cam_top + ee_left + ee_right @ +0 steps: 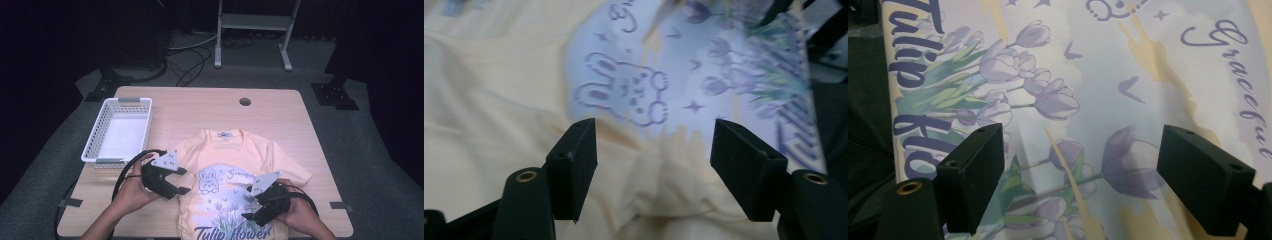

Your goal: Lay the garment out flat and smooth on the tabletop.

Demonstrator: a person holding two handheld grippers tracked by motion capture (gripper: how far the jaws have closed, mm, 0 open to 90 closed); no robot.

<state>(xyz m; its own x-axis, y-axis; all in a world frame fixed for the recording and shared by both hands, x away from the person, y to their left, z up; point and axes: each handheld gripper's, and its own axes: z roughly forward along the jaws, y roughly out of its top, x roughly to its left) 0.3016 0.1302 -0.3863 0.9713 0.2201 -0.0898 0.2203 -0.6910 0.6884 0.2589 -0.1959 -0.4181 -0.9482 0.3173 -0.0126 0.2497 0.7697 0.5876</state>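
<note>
A pale yellow T-shirt (235,150) lies face up on the table, printed with a bunny, tulips and the words "Tulip Flower". My left gripper (183,181) is at the shirt's left edge, beside the bunny. Its jaws are open over rumpled yellow cloth (484,100) and hold nothing (654,145). At the shirt's lower right, my right gripper (247,203) hovers with its jaws wide apart above the tulip print (1098,65), gripping nothing (1080,165). The right sleeve is spread out. The left side of the shirt runs in a straight edge.
A white plastic basket (120,102) stands at the table's left side, with nothing in it. The wooden table (200,107) has a round cable hole (245,101) near its far edge. A metal stand (252,22) and cables sit on the floor behind.
</note>
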